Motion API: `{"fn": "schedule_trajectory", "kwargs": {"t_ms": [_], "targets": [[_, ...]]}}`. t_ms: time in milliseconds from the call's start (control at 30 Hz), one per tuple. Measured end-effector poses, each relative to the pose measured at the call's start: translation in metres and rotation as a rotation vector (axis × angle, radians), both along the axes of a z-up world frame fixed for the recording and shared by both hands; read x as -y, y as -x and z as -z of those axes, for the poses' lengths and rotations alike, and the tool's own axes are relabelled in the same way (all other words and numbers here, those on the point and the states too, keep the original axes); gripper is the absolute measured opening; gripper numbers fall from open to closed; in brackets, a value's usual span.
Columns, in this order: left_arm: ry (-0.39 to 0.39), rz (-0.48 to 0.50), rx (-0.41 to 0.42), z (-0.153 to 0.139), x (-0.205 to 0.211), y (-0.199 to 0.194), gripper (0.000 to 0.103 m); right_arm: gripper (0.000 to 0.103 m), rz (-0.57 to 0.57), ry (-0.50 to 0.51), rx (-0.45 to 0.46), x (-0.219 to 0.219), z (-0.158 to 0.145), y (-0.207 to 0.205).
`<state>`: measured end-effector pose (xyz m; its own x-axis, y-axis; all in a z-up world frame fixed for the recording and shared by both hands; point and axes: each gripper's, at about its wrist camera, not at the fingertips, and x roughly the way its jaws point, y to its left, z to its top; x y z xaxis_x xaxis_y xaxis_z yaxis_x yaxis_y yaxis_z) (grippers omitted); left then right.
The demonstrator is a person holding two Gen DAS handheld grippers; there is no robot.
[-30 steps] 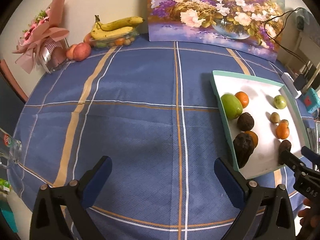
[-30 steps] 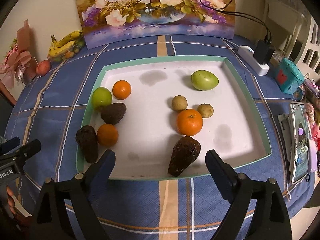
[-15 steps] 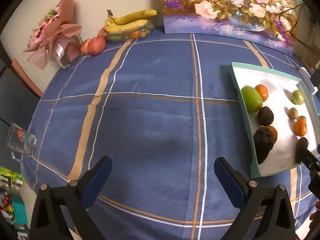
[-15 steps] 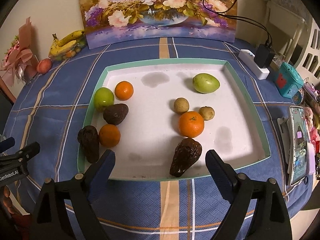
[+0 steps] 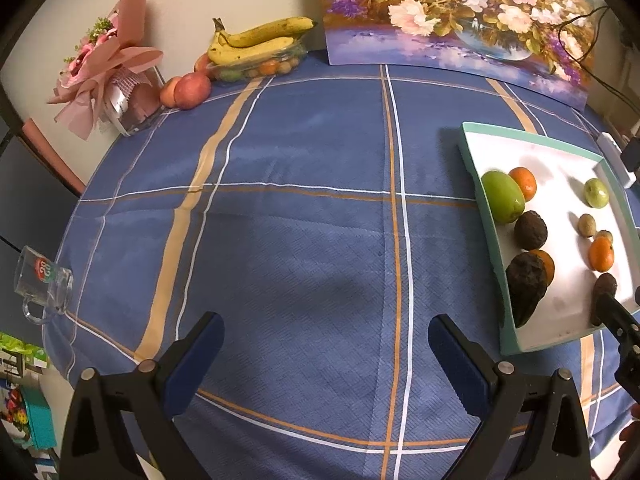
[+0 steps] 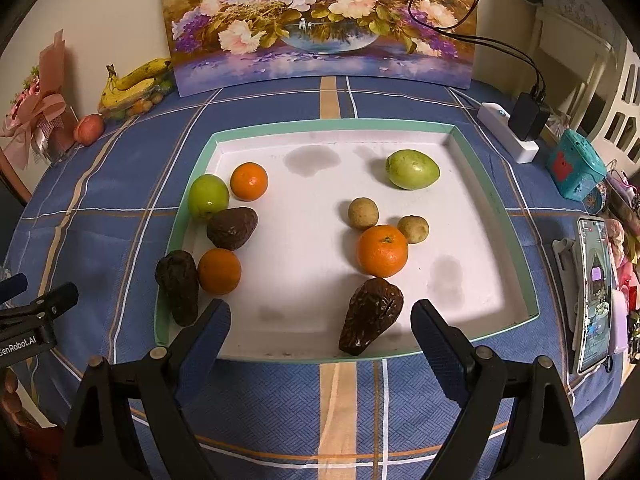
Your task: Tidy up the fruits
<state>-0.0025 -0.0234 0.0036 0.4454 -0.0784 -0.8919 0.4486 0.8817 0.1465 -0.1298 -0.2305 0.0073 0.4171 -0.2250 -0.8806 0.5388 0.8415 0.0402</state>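
Observation:
A white tray with a green rim (image 6: 492,200) sits on the blue checked tablecloth and holds several fruits. On its left are a green fruit (image 6: 208,196), an orange (image 6: 249,181), two dark avocados (image 6: 232,227) and another orange (image 6: 219,271). On its right are a green fruit (image 6: 412,169), two small brown fruits (image 6: 362,213), an orange (image 6: 382,251) and a dark avocado (image 6: 372,314). My right gripper (image 6: 320,332) is open and empty at the tray's near edge. My left gripper (image 5: 324,340) is open and empty over bare cloth, left of the tray (image 5: 472,160).
Bananas on a fruit punnet (image 5: 256,46), two peaches (image 5: 190,89) and a pink bouquet (image 5: 108,64) stand at the far left by the wall. A flower painting (image 6: 316,20) leans at the back. A glass mug (image 5: 42,280) is at the left edge. A power strip (image 6: 508,130), teal box (image 6: 576,168) and phone (image 6: 596,292) lie right.
The left gripper's view has swung left and back, so the tray sits further right in it. The right gripper has edged slightly nearer the tray. Both stay open.

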Motion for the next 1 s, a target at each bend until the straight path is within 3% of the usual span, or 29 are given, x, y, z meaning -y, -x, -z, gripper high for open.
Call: {"fn": "schedule_trajectory", "kwargs": {"t_ms": [1000], "targets": [[0.018, -0.015, -0.047, 0.0059, -0.002, -0.0023, 0.103, 0.092, -0.011, 0.009, -0.005, -0.0022, 0.0001, -0.0021]]}}
